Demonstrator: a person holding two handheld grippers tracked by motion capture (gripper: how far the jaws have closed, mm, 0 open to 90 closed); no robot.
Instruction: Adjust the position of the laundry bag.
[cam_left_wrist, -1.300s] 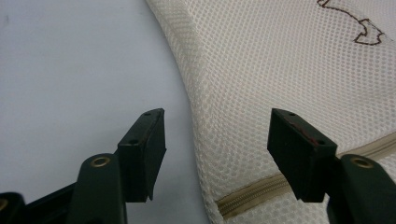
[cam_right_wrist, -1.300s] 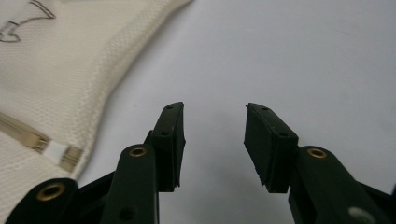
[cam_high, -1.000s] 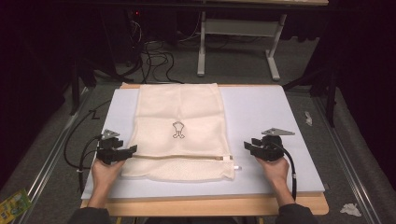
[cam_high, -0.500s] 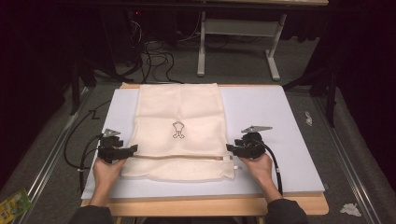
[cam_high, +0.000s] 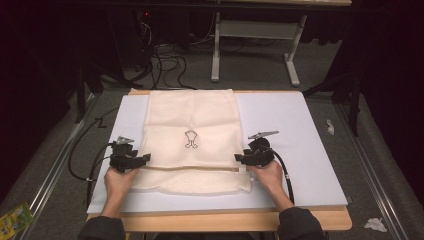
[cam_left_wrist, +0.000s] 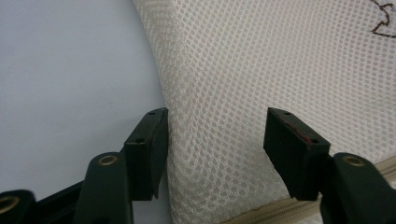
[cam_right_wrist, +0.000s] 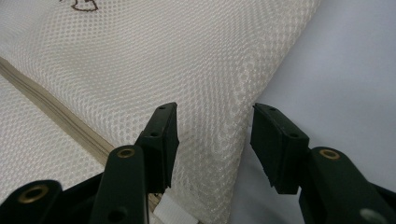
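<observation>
Now right gripper (cam_high: 242, 159) has slid in to the mesh laundry bag (cam_high: 191, 122) edge, left gripper (cam_high: 144, 159) jaws just narrowing, both open astride opposite edges, ready to pinch.

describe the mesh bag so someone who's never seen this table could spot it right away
On the pale blue board that covers the wooden table, look to the middle, between the left gripper and the right gripper. The mesh bag is the cream, netted cloth lying flat there, with a small dark emblem and a zip running across.
</observation>
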